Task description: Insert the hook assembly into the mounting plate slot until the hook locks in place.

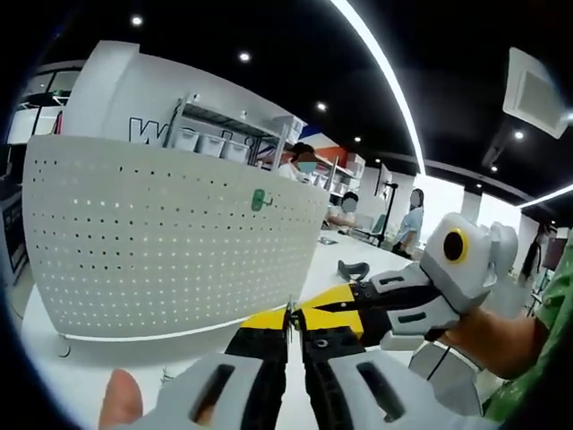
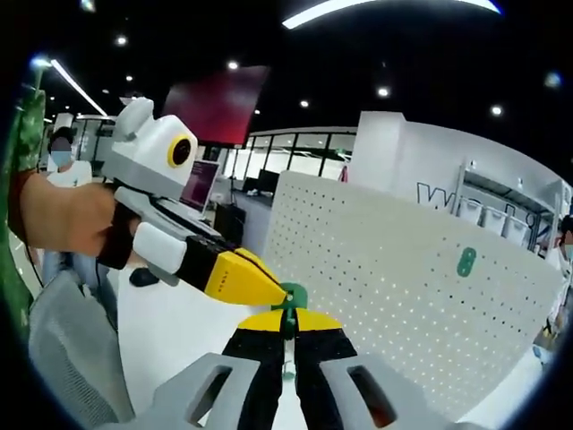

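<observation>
Green plastic hook (image 2: 293, 296) sits pinched at the tips of both grippers, right where the yellow-tipped jaws meet. In the right gripper view the right gripper (image 2: 288, 324) has its jaws closed down on the hook's lower part, w/ the left gripper (image 2: 269, 296) coming in from the left and touching the same piece. In the left gripper view the left gripper (image 1: 295, 315) has jaws pressed together, but what's between them can't be made out; the right gripper (image 1: 309, 315) meets it tip to tip from the right.

White pegboard (image 2: 394, 278) stands upright on the white table (image 1: 63, 376), just beyond the hook, not touching yet. A second green hook (image 2: 466, 262) is already mounted high on the board, well apart from the held one.

Handling, prob: hook is small, light, stiff, smooth — easy to twist or slip from the tips. Best held by its body, leaving the back tabs free for the slot. Board looks thin, may rock when pushed, so push square & gentle
</observation>
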`<action>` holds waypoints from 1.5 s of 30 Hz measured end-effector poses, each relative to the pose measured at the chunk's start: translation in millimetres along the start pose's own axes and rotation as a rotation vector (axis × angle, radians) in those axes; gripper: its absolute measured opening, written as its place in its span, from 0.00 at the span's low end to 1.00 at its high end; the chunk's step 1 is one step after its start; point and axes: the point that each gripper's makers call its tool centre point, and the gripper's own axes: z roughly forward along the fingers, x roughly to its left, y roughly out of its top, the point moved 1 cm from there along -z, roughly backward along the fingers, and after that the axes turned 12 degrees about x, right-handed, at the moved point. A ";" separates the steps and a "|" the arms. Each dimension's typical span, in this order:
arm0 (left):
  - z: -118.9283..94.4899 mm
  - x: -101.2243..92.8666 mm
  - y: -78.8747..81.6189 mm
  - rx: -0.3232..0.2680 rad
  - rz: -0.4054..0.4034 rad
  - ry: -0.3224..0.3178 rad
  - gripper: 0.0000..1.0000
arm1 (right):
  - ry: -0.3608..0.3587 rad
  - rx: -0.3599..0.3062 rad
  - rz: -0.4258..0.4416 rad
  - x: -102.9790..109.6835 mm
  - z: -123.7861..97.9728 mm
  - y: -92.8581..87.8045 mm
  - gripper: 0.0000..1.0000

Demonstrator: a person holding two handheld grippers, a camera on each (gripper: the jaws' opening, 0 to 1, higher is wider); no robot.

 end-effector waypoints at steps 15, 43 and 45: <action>-2.8 -6.2 3.3 -0.011 0.041 -0.017 0.20 | -0.011 0.002 0.008 -3.1 -3.2 -1.2 0.01; -12.1 -9.9 -6.1 0.004 0.155 0.025 0.72 | -0.042 0.012 0.047 -15.9 -5.9 -6.2 0.01; -12.3 -8.3 -7.6 0.005 0.144 0.032 0.77 | -0.044 0.013 0.047 -16.0 -5.7 -6.2 0.01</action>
